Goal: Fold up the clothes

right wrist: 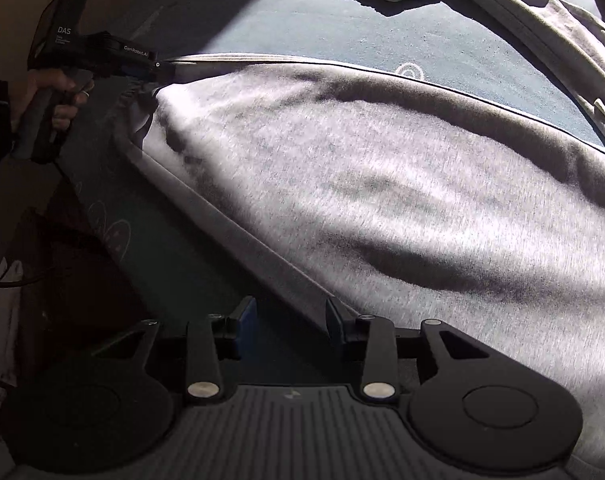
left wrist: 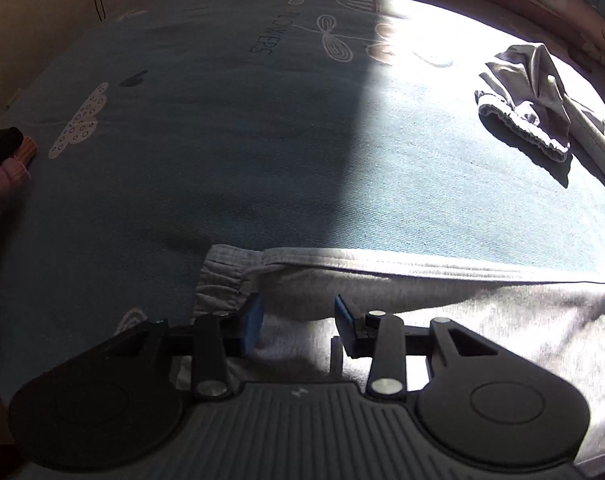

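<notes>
A sweatshirt lies spread on the bed — its cuffed sleeve beyond.

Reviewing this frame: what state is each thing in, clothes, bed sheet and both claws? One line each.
Grey sweatshirt: spread on the bed, wrinkled, not yet folded.
Second grey garment: crumpled at the far side, untouched.
Blue bed sheet: flat, half in sunlight.
Left claw: jaws apart, over the sweatshirt's cuff end.
Right claw: jaws apart, at the sweatshirt's near edge.

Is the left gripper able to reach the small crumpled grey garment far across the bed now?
Probably yes. The left gripper is open over the grey sweatshirt; only bare bedsheet separates it from the crumpled garment, though it lies far off.
</notes>
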`<state>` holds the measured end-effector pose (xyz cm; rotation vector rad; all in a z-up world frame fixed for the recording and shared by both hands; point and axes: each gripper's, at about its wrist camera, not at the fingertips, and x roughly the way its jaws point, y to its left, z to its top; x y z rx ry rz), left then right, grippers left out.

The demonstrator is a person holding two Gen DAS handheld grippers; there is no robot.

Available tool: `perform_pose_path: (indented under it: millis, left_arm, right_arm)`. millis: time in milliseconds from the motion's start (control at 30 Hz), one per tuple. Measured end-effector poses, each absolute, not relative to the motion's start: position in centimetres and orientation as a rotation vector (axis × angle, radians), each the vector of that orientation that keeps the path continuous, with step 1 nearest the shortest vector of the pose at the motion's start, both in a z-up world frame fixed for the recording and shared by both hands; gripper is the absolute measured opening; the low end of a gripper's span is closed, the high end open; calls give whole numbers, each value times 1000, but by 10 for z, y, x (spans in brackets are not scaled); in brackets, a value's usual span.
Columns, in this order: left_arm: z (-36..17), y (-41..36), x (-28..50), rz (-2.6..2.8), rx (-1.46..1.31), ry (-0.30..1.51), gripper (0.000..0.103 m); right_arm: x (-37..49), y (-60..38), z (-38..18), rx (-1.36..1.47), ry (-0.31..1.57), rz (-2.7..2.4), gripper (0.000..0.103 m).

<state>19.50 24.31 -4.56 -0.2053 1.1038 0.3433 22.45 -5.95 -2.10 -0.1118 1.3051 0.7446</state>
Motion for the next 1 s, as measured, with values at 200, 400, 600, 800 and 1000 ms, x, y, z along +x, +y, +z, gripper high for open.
perform_pose_path:
  millis: [200, 400, 600, 800, 1000]
  left_arm:
    - [-43, 173, 184, 160, -118, 1105, 44]
    - [-63, 101, 182, -29, 130, 1104, 47]
    - [-72, 102, 167, 55, 128, 1189, 62]
    - [-49, 90, 176, 19, 111, 1204, 58]
    - [-44, 41, 191, -146, 206, 1116, 58]
  right_arm:
    - [221, -89, -22, -214, 1204, 511, 43]
    - [227, -132, -44, -250, 1154, 269, 43]
    - [211, -154, -56, -183, 1196, 254, 54]
    - [206, -162, -45, -150, 1238, 301, 58]
    - [221, -214, -34, -27, 1212, 112, 58]
